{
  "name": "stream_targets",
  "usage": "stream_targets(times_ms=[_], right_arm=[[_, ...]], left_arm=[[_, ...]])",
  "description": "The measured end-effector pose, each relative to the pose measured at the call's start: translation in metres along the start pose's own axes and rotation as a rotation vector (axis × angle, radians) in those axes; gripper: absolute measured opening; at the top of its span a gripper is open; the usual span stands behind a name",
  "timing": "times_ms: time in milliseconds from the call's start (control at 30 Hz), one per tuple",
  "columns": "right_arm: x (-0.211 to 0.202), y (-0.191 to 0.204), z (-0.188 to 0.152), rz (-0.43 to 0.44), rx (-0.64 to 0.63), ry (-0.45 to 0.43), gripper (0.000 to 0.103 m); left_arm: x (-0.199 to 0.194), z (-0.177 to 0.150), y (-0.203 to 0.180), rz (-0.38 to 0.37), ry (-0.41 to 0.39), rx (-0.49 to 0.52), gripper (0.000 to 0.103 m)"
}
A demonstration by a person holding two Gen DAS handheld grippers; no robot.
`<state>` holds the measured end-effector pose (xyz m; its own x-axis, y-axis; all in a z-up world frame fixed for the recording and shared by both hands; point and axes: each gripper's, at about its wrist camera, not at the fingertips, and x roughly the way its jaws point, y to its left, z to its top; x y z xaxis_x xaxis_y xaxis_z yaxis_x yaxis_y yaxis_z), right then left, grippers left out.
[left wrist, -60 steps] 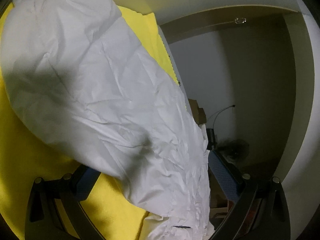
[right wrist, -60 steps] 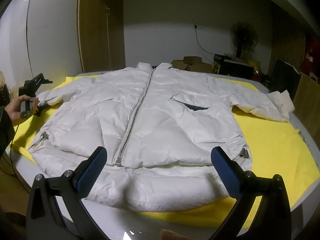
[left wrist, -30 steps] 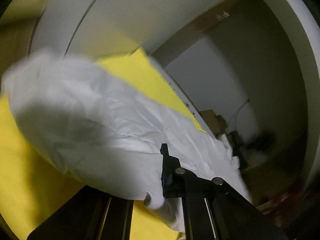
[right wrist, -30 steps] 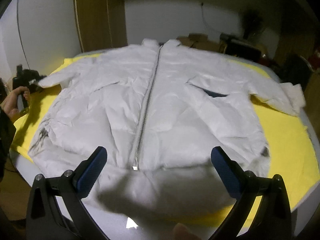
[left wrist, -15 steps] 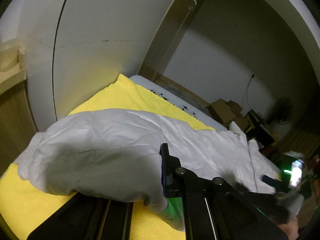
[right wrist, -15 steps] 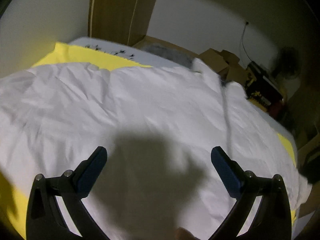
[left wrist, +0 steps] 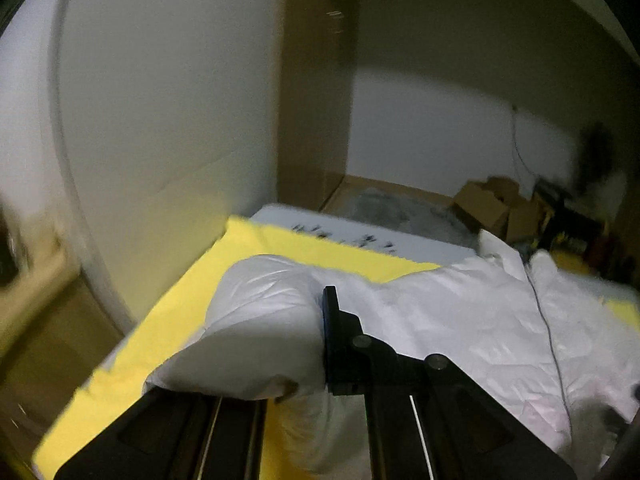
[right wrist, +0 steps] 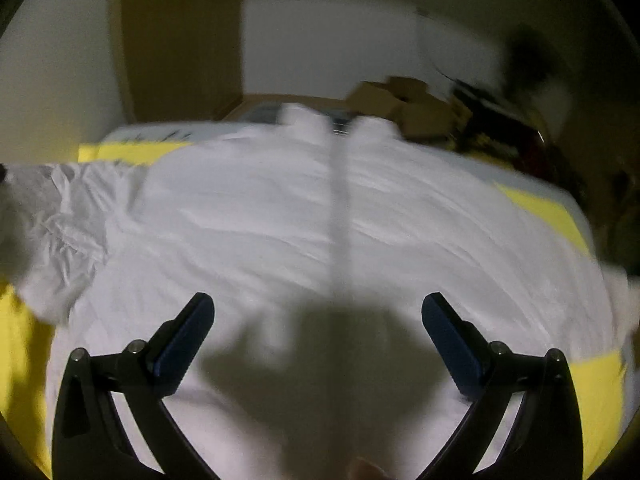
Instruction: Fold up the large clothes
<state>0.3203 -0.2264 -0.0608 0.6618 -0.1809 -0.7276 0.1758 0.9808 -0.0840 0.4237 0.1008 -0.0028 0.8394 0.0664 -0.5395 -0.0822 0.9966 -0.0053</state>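
Observation:
A white puffer jacket (right wrist: pixel 320 220) lies front up on a yellow cloth (right wrist: pixel 532 204), its zipper (right wrist: pixel 340 208) running down the middle. My right gripper (right wrist: pixel 318 332) is open and empty, hovering over the jacket's lower front. My left gripper (left wrist: pixel 312 344) is shut on the jacket's sleeve (left wrist: pixel 260 320), which is lifted off the yellow cloth (left wrist: pixel 168 320) and bunched at the fingers. The jacket body (left wrist: pixel 480 320) spreads to the right in the left wrist view. The right wrist view is blurred.
A white wall (left wrist: pixel 160 120) and a wooden cabinet (left wrist: pixel 316 100) stand close behind the table's left end. Cardboard boxes (right wrist: pixel 404 104) and dark clutter (right wrist: pixel 504 128) sit beyond the far edge. A white table surface (left wrist: pixel 360 236) shows past the cloth.
My left gripper shut on the sleeve and has carried it up and toward the jacket body. My right gripper has moved in over the jacket, staying open.

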Motion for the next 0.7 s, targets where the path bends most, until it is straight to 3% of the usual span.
stream_targets(times_ms=[133,233,300,400,500,633,667,700], right_arm=[[-0.035,-0.088,-0.047,-0.028,0.129,-0.009,0.103],[-0.054,-0.139,-0.082,-0.046,0.223,-0.015,0.103],[-0.067,-0.166,-0.104,-0.048,0.269,-0.017,0.103],[-0.075,-0.185,-0.118,-0.052,0.277,-0.027,0.103],[-0.085,-0.194,-0.126,-0.061,0.25,-0.047,0.103],[-0.085,-0.192,-0.124,-0.026,0.217,-0.075,0.103],[-0.087,-0.187,-0.123,-0.015,0.21,-0.082,0.103],[-0.087,-0.184,-0.121,-0.007,0.205,-0.087,0.103]], left_arm=[[0.001,-0.006,-0.111,-0.038,-0.004,0.186,0.005],[0.017,-0.044,-0.198,-0.125,0.1,0.36,0.007],[0.037,-0.083,-0.24,-0.156,0.217,0.458,0.009],[0.064,-0.13,-0.256,-0.108,0.333,0.522,0.01],[0.061,-0.148,-0.257,-0.07,0.231,0.626,0.01],[0.059,-0.143,-0.24,-0.155,0.224,0.58,0.012],[0.059,-0.141,-0.24,-0.183,0.227,0.564,0.016],[0.057,-0.138,-0.234,-0.225,0.23,0.537,0.027]])
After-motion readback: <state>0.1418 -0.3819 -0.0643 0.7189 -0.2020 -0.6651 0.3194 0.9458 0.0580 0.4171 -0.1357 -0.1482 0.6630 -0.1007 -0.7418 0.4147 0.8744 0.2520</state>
